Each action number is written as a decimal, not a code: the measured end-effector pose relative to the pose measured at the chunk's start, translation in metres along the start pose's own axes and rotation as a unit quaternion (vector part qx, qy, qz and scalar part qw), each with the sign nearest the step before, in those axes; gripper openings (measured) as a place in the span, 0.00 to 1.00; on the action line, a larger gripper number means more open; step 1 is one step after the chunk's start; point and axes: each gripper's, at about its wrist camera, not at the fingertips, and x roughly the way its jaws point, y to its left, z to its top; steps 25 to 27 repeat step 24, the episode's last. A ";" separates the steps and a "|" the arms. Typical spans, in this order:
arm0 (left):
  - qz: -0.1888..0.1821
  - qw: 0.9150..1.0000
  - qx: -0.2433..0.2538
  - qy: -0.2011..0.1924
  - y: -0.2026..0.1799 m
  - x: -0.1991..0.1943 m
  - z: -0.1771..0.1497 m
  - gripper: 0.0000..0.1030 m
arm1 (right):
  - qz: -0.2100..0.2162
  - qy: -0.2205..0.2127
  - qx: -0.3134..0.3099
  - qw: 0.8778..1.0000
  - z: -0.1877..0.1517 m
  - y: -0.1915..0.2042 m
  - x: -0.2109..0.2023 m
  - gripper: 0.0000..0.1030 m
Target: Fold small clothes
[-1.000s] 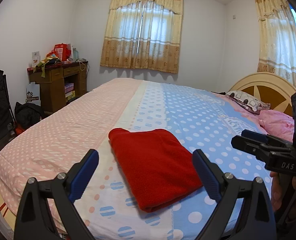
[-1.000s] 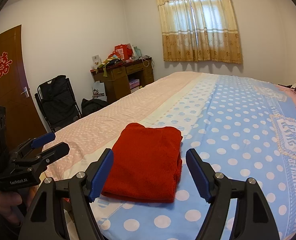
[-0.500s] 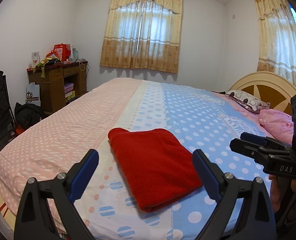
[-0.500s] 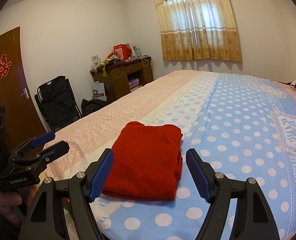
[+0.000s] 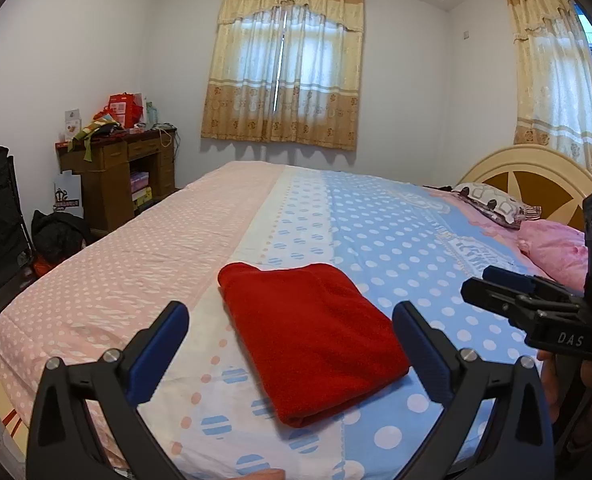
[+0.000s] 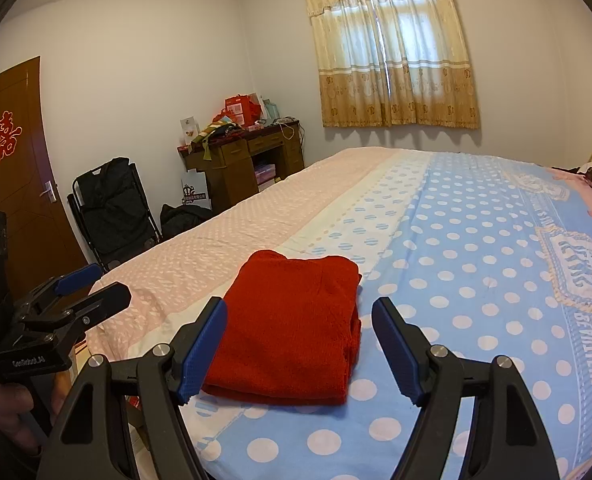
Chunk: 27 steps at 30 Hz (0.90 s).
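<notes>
Since the earlier frame little has shifted: the left gripper [image 5: 289, 322] has just been opening a touch wider, nothing between its pads, while the right gripper [image 6: 300, 338] stays spread and empty. The red garment [image 5: 312, 336] lies folded at lower centre, near the bed [image 5: 135, 264] edge (bottom of frame). A careless regrasp of one layer could, I judge, undo the fold or drag it off that edge. Open bedspread lies beyond, toward upper right.

Folded red garment [image 5: 312, 332] flat on bed [image 5: 135, 272]
</notes>
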 end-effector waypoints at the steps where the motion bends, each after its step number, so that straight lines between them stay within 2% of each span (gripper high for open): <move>1: 0.003 1.000 0.000 0.000 0.000 0.000 0.001 1.00 | -0.001 0.000 0.001 1.000 0.000 0.000 0.000 0.73; 15: 0.042 0.999 -0.005 0.002 0.015 0.003 0.003 1.00 | 0.004 -0.006 -0.010 1.000 0.004 0.006 -0.005 0.73; 27: 0.040 0.999 0.001 0.000 0.018 0.005 0.002 1.00 | 0.008 -0.002 -0.012 1.000 0.002 0.007 -0.003 0.73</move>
